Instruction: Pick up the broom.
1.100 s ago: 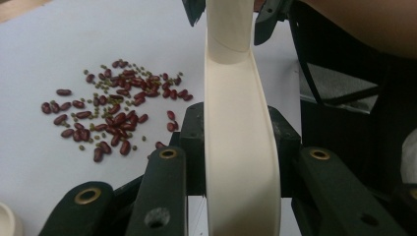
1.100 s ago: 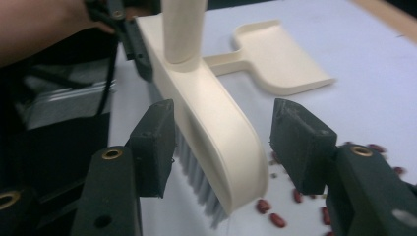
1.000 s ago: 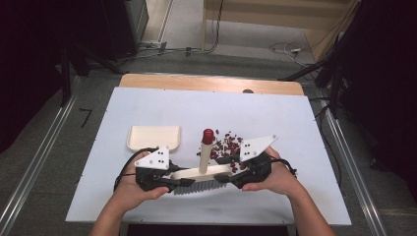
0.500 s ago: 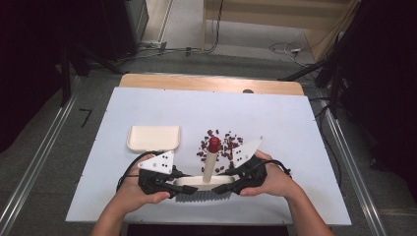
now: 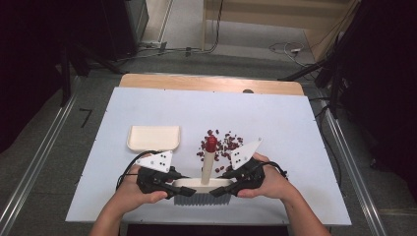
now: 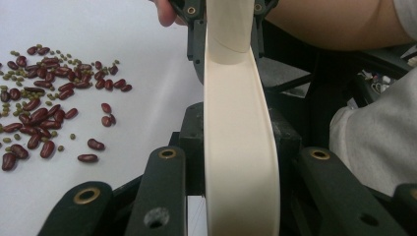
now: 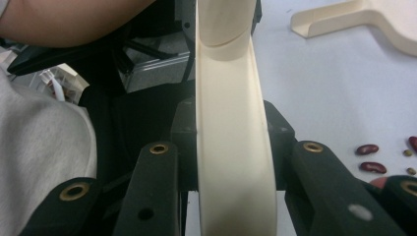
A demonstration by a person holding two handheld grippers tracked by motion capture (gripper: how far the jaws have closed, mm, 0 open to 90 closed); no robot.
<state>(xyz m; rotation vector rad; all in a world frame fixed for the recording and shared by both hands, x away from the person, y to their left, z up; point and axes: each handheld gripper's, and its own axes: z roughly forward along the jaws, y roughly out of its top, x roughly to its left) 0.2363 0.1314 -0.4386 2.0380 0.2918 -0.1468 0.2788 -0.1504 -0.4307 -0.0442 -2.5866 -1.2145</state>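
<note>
**Item 1. Dustpan** (image 5: 153, 137). Cream, it lay flat on the table (image 5: 295, 123), beyond the left claw and a little to its left, apart from it. Nothing lay in it.

**Item 2. Left claw** (image 5: 178, 188). Clenched on the left end of the brush (image 5: 196, 183). In the left gripper view the cream back of the brush ran straight out between its jaws to the other claw.

**Item 3. Brush.** It spanned between my two claws, near the table's front edge, bristles down. Its handle (image 5: 207, 167) rose from the middle between the claws and ended in a red cap (image 5: 211, 143).

**Item 4. Beans** (image 5: 223, 145). Red, with small green ones mixed in, scattered just beyond both claws, around the cap and right of the dustpan. None touched the brush.

**Item 5. Right claw** (image 5: 220, 191). Its jaws had just been closing with the brush's right end between them. I read it as grasping that end.

**Step in hand, as I judged it.** I was securing a two-claw hold on the brush before any sweeping, and the beans were not yet gathered.

**Next move, as I judged it.** One claw would have to let go and fetch the dustpan. The other would set the bristles down behind the beans and draw them leftward in short strokes. The risk was scattering beans off the pile.
</note>
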